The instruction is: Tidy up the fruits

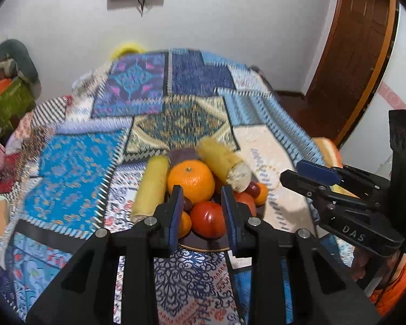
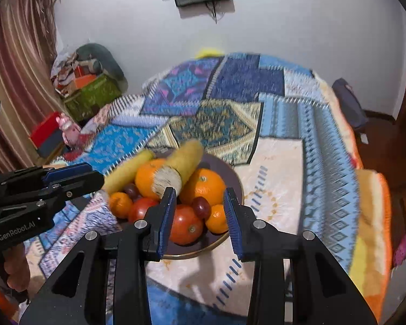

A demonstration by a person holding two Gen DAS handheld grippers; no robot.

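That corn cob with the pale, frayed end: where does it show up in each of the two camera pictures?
Left wrist view: the corn cob lies right of centre, on the pile, right of the big orange.
Right wrist view: the corn cob sits at centre, frayed end just above the gripper's left finger.
Shared landmark: the dark plate under the fruit.

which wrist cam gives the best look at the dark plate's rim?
Right wrist. The plate shows its bare dark right side and gold front rim, with little covered by the gripper's fingers. The left wrist view shows only a sliver of the plate between its fingers; fruit hides the rest.
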